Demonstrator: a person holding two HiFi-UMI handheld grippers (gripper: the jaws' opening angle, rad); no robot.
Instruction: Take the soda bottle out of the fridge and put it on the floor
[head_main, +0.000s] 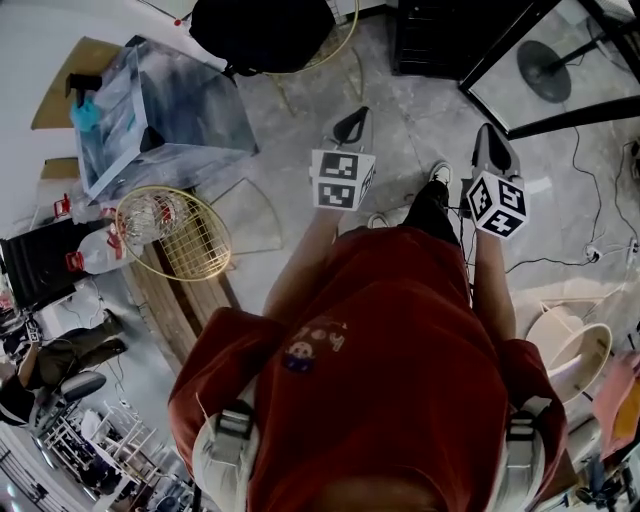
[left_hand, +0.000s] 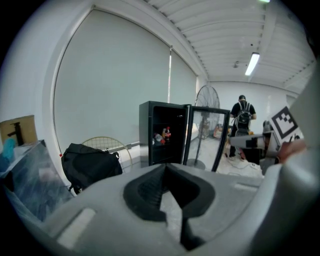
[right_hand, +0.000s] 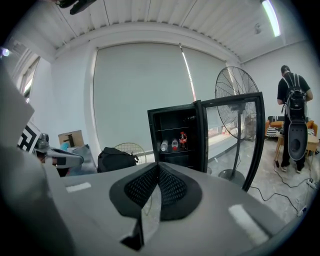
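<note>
Both grippers are empty and held out in front, well short of the fridge (right_hand: 153, 135). L gripper (head_main: 352, 125), top centre of the head view, has its jaws together w/ nothing between them. R gripper (head_main: 490, 148), just right of it, is closed tight too, nothing in it. In the right gripper view the fridge sits mid-frame, its glass door (right_hand: 235, 135) swung open to the right. The soda bottle (right_hand: 183, 140) stands upright on a middle shelf inside, beside two other bottles (right_hand: 169, 145). A black bag (right_hand: 116, 160) lies left of the fridge, a floor fan (right_hand: 237, 95) behind the door.
</note>
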